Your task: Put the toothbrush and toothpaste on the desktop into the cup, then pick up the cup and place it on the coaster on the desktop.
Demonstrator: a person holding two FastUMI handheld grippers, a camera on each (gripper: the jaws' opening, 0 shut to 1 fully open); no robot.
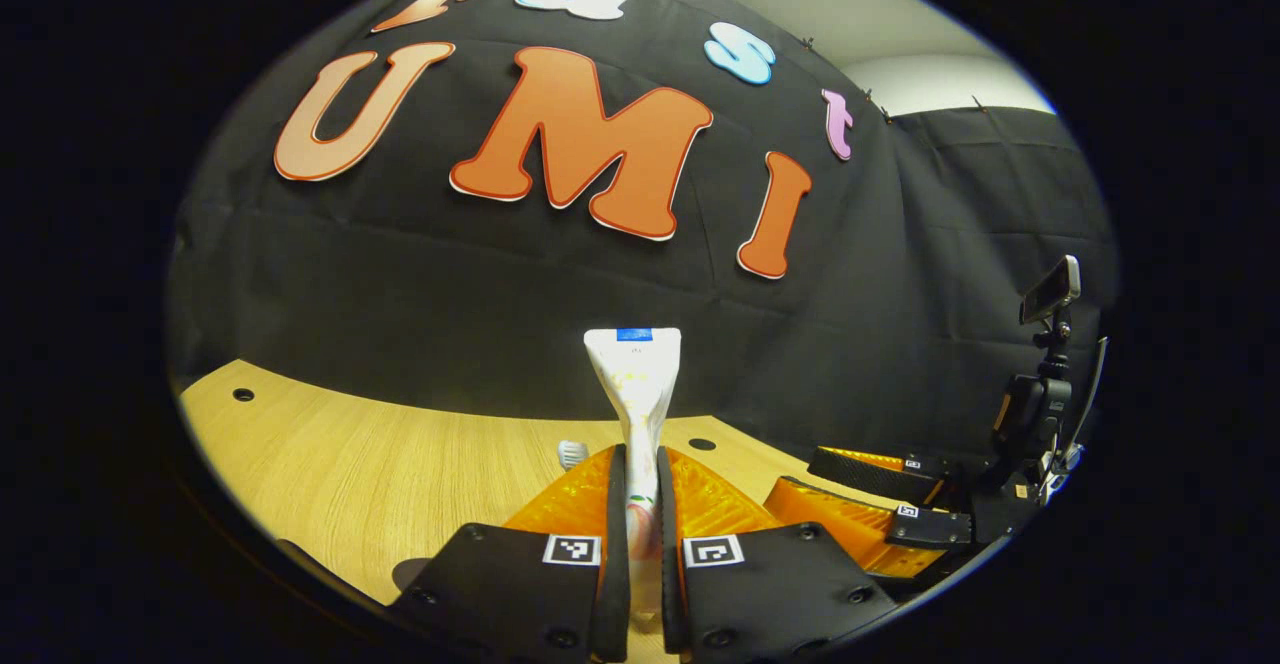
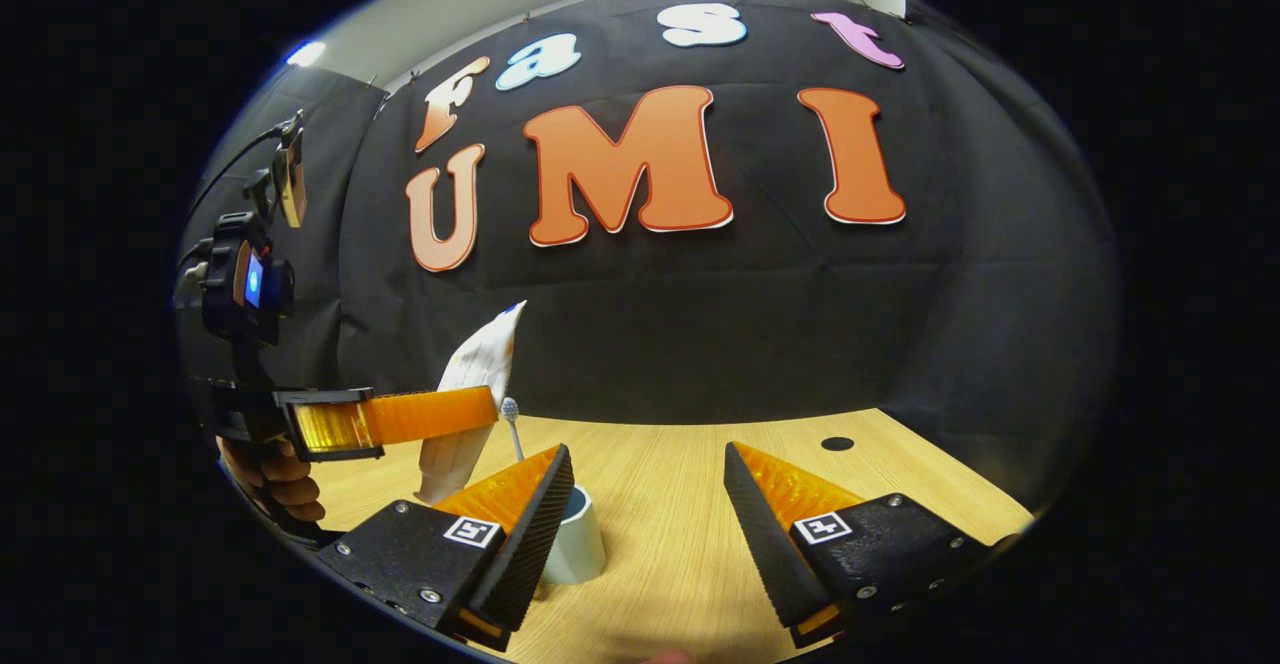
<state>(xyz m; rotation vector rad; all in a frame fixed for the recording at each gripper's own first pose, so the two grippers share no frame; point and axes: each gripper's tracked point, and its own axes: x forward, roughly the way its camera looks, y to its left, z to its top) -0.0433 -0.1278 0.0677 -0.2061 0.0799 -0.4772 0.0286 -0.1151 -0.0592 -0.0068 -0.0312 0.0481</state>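
Wood desktop (image 2: pixel 700 504): pale, bearing the cup; all places below are told from the cup.
Left gripper (image 1: pixel 640 544): held level above and beside the cup, a hand (image 2: pixel 280 479) under its handle; both fingers press the toothpaste.
Right gripper (image 2: pixel 650 514): low over the desktop, fingers spread wide with nothing between them, its left finger just in front of the cup.
Toothpaste (image 2: pixel 470 404): white tube, tilted, crimped end up, lifted beside the cup.
Cup (image 2: pixel 578 542): pale, upright on the desktop.
Toothbrush (image 2: pixel 510 414): head-up, standing in the cup.
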